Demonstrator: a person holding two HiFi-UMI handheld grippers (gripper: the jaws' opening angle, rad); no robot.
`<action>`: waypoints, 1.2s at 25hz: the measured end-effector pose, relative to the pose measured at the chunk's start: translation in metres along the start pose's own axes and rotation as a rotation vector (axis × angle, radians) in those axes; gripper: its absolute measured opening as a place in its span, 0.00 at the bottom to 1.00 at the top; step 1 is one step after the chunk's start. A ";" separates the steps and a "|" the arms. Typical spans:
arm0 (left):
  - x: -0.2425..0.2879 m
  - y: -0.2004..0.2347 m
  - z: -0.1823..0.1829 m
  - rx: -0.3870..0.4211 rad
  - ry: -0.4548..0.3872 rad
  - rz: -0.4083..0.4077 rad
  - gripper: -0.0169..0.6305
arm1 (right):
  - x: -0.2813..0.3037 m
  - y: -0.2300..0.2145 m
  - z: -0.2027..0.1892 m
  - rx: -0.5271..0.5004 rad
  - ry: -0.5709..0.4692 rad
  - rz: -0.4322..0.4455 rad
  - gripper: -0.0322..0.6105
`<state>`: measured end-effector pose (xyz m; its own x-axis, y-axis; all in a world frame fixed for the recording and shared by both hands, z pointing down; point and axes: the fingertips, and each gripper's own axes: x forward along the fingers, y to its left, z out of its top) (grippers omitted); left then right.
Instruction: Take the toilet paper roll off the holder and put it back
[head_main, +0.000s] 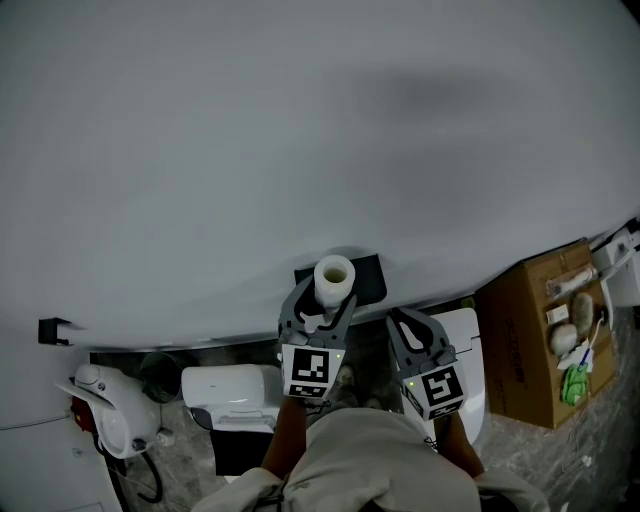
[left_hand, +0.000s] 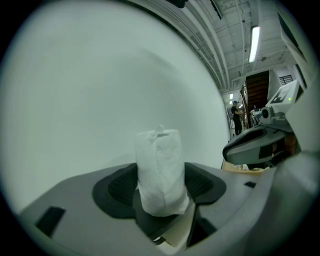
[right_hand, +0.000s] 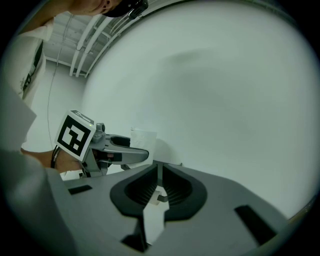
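Pale grey wall (head_main: 300, 150) filling the background, left gripper (head_main: 326, 305) pinching the toilet paper roll (head_main: 334, 276) by its sides, right gripper (head_main: 400, 320) hovering alongside with jaws pressed together, black holder (head_main: 368, 278) sitting just behind, roll standing upright, white, crinkled, hollow core showing.

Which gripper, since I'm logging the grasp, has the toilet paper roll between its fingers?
The left gripper: its fingers clamp the upright toilet paper roll, while the right gripper has fingers shut together on nothing.
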<state>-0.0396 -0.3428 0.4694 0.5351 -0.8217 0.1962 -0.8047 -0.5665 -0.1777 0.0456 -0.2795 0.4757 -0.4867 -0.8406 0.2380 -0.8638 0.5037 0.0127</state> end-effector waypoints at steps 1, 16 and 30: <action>0.000 0.000 0.000 0.002 0.001 0.002 0.49 | 0.000 0.000 0.000 -0.001 0.000 0.001 0.09; -0.004 0.001 -0.001 0.013 0.021 0.017 0.54 | -0.007 0.003 -0.001 -0.007 -0.003 0.003 0.09; -0.041 0.010 0.013 0.006 -0.053 0.080 0.54 | -0.015 0.017 0.002 -0.026 -0.006 0.038 0.09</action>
<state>-0.0663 -0.3154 0.4471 0.4818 -0.8666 0.1301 -0.8442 -0.4988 -0.1963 0.0377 -0.2587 0.4709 -0.5202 -0.8218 0.2325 -0.8409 0.5404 0.0286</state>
